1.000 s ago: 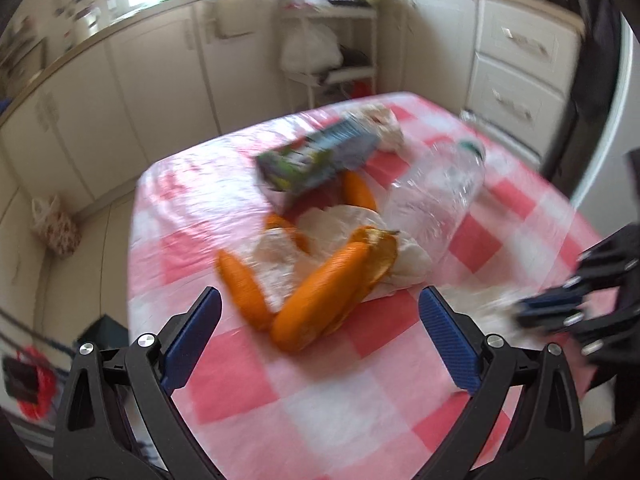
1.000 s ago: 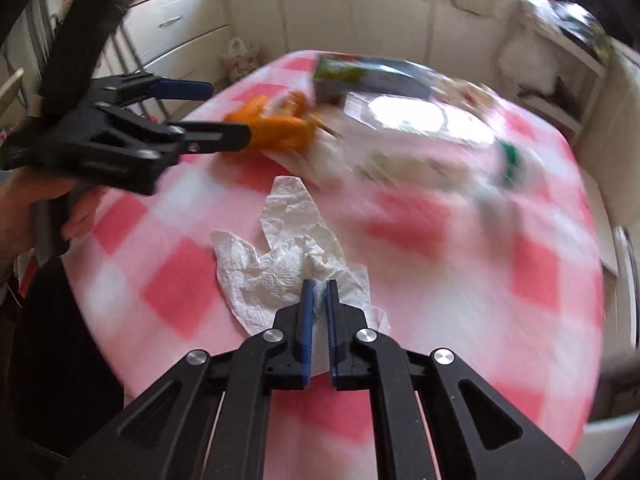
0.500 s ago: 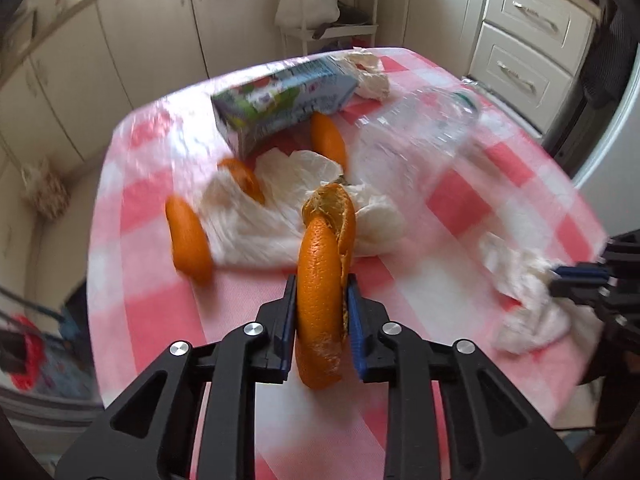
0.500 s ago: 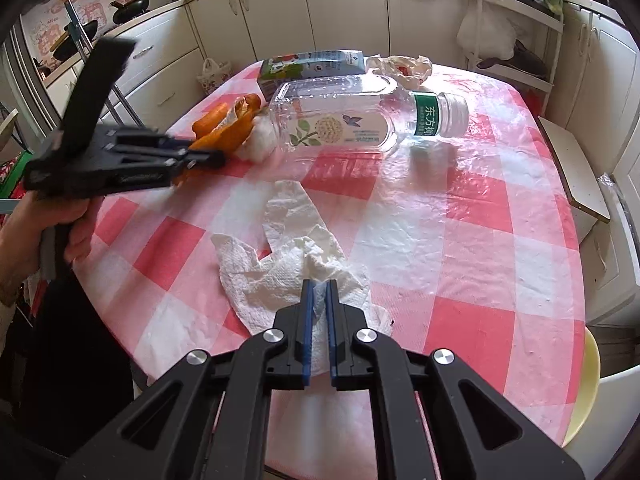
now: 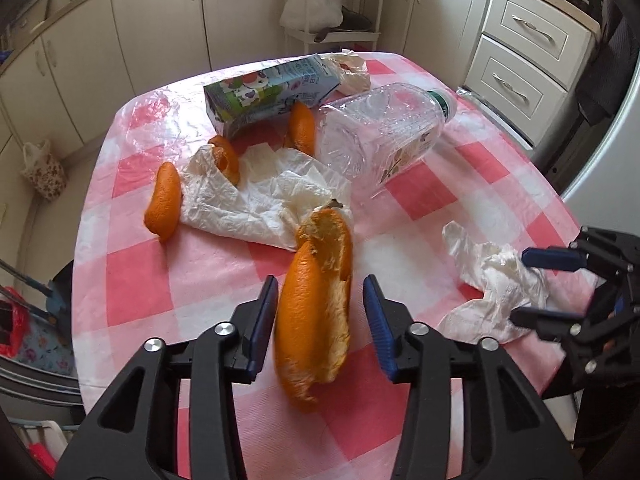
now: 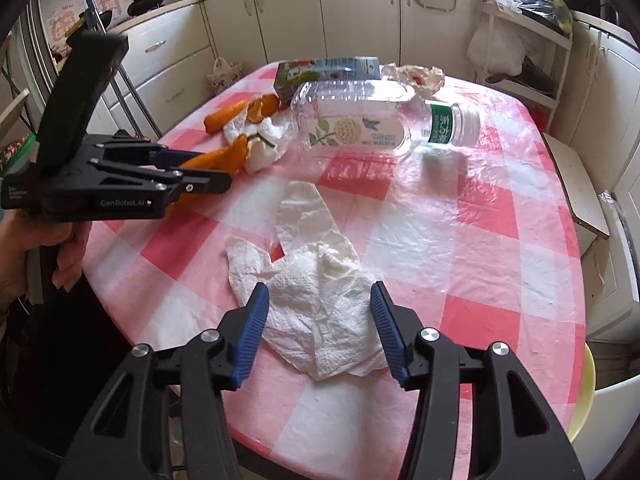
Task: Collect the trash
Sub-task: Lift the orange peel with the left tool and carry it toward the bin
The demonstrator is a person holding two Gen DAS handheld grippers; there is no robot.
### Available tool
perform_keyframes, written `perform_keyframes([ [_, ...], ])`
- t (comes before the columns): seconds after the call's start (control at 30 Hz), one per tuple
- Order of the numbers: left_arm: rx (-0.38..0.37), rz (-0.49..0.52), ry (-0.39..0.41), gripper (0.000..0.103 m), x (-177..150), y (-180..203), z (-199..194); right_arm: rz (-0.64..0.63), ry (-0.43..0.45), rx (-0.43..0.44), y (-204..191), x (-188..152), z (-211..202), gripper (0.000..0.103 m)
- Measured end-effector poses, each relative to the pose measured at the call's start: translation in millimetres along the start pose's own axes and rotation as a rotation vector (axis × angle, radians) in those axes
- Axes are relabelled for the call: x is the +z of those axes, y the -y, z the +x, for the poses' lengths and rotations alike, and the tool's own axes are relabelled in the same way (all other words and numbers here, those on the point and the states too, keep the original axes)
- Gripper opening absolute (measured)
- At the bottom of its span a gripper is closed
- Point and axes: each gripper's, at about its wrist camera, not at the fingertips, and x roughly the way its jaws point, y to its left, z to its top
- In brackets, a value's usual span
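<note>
A large curved orange peel (image 5: 316, 320) sits between the pads of my left gripper (image 5: 320, 284). Its jaws are opening and a gap shows beside the peel, so the pads do not press it. My right gripper (image 6: 320, 288) is low over a crumpled white paper towel (image 6: 320, 312) near the table's front edge. Its jaws are opening too, standing either side of the towel without pinching it. The left wrist view shows the same towel (image 5: 496, 288) with the right gripper (image 5: 522, 285) at the right edge.
On the pink checked tablecloth (image 5: 200, 272) lie a clear plastic bottle (image 5: 380, 136), a juice carton (image 5: 272, 92), more orange peels (image 5: 164, 204) and a spread tissue (image 5: 260, 196). A crumpled wrapper (image 6: 416, 76) lies at the far end. Kitchen cabinets ring the table.
The left jaws closed on the big orange peel, then parted, so it now sits loose between them. The right jaws went from shut on the paper towel to open around it.
</note>
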Motion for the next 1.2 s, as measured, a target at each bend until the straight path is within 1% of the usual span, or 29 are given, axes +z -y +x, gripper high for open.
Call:
perform_keyframes([
  [0.03, -0.008, -0.013, 0.002, 0.026, -1, 1, 0, -0.006, 0.001, -0.007, 0, 0, 1, 0.047],
  [0.07, -0.022, -0.03, 0.011, 0.024, -2, 1, -2, -0.015, 0.004, -0.021, -1, 0, 1, 0.037],
  [0.1, -0.029, -0.04, 0.02, 0.024, -3, 1, -4, -0.022, 0.004, -0.032, -1, 0, 1, 0.031],
  [0.13, -0.039, -0.054, 0.035, 0.023, -6, 2, -8, -0.018, 0.004, -0.032, 0, 0, 0, 0.016],
  [0.23, -0.061, -0.092, 0.086, 0.022, -15, 6, -23, 0.011, 0.016, -0.019, 5, 0, -3, 0.009],
  [0.33, -0.079, -0.114, 0.147, 0.023, -22, 13, -40, 0.015, 0.045, -0.028, 6, -1, -11, 0.008],
  [0.4, -0.08, -0.121, 0.172, 0.023, -25, 18, -47, 0.023, 0.07, -0.035, 8, -1, -18, 0.007],
  [0.63, -0.033, -0.078, 0.237, 0.023, -24, 48, -69, 0.062, 0.137, -0.053, 19, -4, -39, 0.007],
  [0.87, -0.009, -0.034, 0.267, 0.023, -22, 76, -79, 0.101, 0.184, -0.081, 31, -11, -57, 0.007],
  [1.2, -0.012, 0.026, 0.297, 0.023, -14, 122, -84, 0.166, 0.242, -0.135, 57, -28, -86, 0.007],
])
